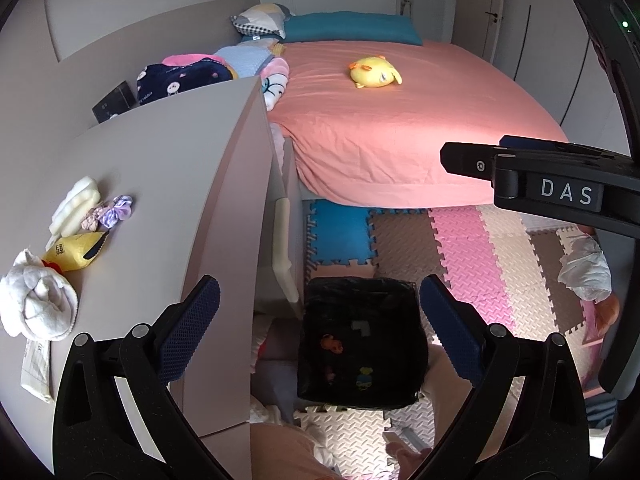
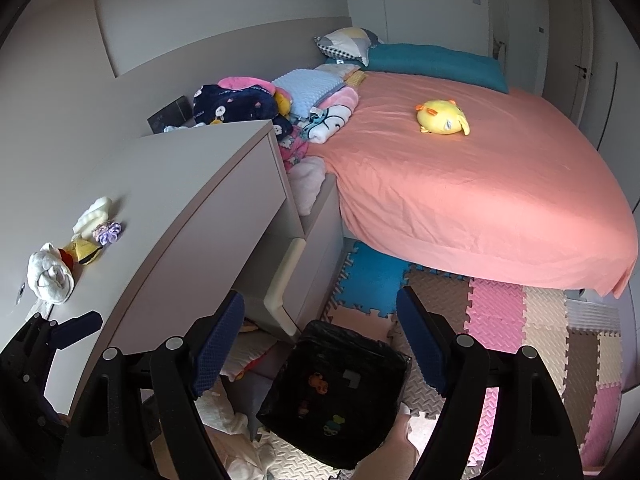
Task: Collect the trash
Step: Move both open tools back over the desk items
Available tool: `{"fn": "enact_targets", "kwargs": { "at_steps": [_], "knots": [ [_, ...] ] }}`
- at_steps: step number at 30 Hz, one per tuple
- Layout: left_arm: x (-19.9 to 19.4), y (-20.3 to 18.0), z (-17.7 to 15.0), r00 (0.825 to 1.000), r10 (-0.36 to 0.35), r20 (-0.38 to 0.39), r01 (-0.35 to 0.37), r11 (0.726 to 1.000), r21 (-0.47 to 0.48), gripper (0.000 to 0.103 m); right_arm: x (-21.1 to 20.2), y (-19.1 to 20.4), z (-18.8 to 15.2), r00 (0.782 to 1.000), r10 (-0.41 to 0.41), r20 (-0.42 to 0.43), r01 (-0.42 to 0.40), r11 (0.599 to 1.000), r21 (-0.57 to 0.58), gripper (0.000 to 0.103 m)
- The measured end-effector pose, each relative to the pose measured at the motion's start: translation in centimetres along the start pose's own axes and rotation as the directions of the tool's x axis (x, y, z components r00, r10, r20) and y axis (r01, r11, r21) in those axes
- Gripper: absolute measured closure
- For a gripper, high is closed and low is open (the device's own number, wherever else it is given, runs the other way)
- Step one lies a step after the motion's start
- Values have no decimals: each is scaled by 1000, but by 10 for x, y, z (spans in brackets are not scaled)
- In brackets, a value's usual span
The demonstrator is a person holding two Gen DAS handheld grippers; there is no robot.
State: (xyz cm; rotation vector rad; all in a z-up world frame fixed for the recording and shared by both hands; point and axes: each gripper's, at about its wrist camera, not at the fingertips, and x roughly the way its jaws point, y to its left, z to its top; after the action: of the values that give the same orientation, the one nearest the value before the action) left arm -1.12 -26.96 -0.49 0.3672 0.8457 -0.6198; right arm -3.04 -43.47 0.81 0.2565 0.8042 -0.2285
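A bin lined with a black bag stands on the floor beside the desk, with a few small coloured scraps at its bottom. My left gripper and my right gripper both hover above it, open, with nothing between the pads. On the desk top lie a crumpled white tissue, a yellow wrapper, a purple wrapper, a cream foam piece and a paper slip. The left wrist view catches one finger of the right gripper.
A bed with a pink sheet fills the right, carrying a yellow plush and folded blankets. Foam puzzle mats cover the floor. A white crumpled bundle lies at the right. Cloth is heaped under the desk.
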Motion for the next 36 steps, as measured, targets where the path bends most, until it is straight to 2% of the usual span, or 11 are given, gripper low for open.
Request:
{"fn": "enact_targets", "kwargs": {
  "at_steps": [12,24,36],
  "knots": [
    [-24,47,-23,997,83,5,-82,993,-83,6,4,57,3,996,84,2,-83,994,-70,24],
    [-42,95,-50,987,158,-6,-157,970,-188,6,22,120,3,988,149,-39,-153,976,-154,24],
    [-55,158,-73,971,235,-46,-238,919,-315,6,49,169,9,974,204,-100,-221,952,-213,24]
  ]
}}
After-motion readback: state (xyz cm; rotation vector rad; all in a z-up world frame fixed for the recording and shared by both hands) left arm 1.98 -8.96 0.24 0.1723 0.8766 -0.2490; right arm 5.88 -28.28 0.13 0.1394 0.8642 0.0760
